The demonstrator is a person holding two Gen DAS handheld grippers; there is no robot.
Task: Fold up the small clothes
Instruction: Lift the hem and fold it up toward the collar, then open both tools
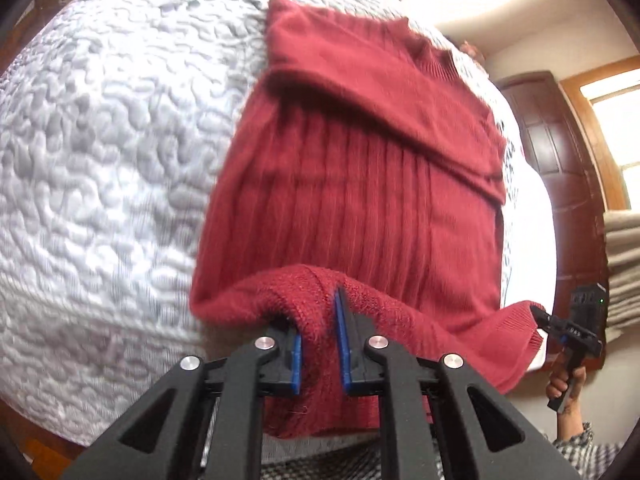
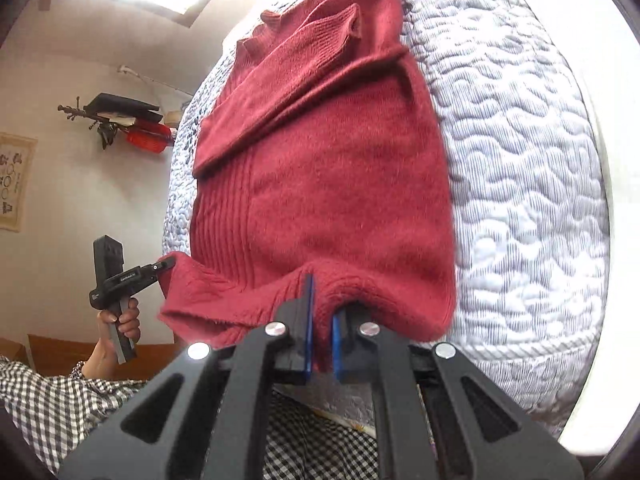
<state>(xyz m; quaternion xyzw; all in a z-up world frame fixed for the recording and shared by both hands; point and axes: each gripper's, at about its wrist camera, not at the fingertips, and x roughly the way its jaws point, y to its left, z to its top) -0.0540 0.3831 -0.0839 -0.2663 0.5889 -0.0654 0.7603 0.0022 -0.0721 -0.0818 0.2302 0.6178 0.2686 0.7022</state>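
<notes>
Red knit sweater [image 1: 352,184], spread on the quilted bed [image 1: 100,160], is being pinched at its 6 o'clock hem by the left gripper [image 1: 318,344] and right gripper [image 2: 320,340], and is best being lifted evenly toward 12 o'clock.

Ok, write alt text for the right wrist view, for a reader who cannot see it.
The right gripper pinches the near hem of a red knitted sweater that lies on a white quilted mattress, its sleeves folded across the chest. At left the left gripper, held in a hand, grips the hem's other corner.
</notes>
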